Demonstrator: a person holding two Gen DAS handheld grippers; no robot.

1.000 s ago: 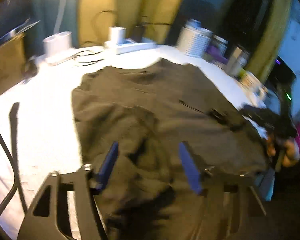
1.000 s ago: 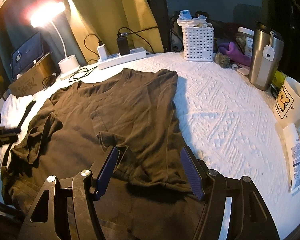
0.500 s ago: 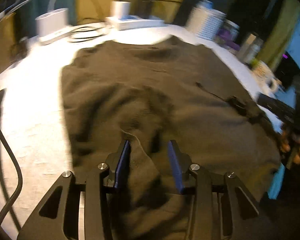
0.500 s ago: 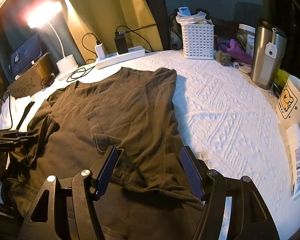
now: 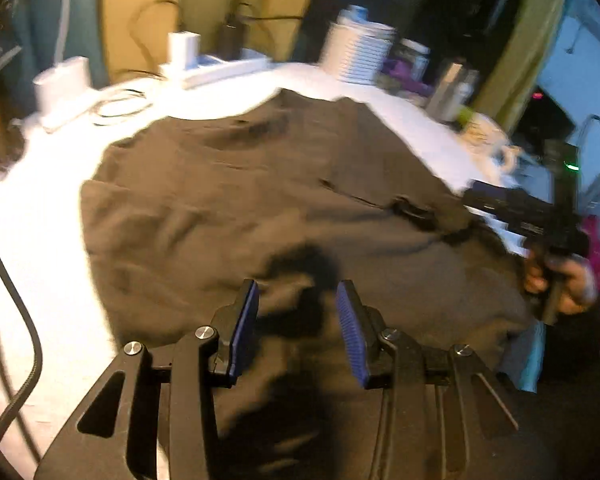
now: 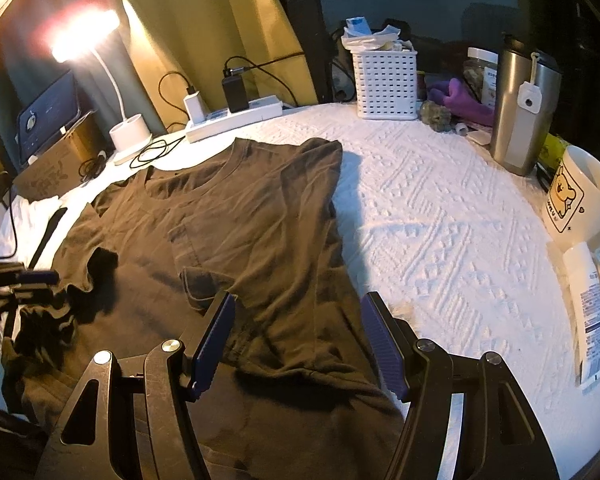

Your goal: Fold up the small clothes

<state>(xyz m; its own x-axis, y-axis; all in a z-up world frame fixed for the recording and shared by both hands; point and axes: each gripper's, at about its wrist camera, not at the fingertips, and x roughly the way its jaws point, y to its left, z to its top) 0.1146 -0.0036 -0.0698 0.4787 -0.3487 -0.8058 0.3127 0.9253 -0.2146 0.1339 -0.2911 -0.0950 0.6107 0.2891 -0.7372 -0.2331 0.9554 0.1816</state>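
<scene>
A dark brown T-shirt (image 6: 240, 220) lies flat on the white textured tablecloth (image 6: 440, 220), its right side folded in over the chest. My left gripper (image 5: 296, 312) is at the shirt's left edge, its blue pads narrowed onto a raised bunch of the cloth (image 5: 292, 300). In the right wrist view the left gripper (image 6: 28, 280) shows at the far left beside the ruffled sleeve (image 6: 96, 264). My right gripper (image 6: 298, 340) hovers open over the shirt's lower right part with nothing between its pads. A hand (image 5: 560, 288) holds the right gripper (image 5: 532, 220) at the right of the left wrist view.
Along the back stand a white basket (image 6: 384, 84), a steel tumbler (image 6: 520, 112), a power strip (image 6: 236, 118) and a lit lamp (image 6: 130, 132). A bear mug (image 6: 580, 200) and a tube (image 6: 588, 312) lie at the right. A black cable (image 5: 16, 312) hangs at the left.
The left gripper's jaws narrowed onto a bunch of the shirt and moved sideways along its left edge. The right gripper has not moved.
</scene>
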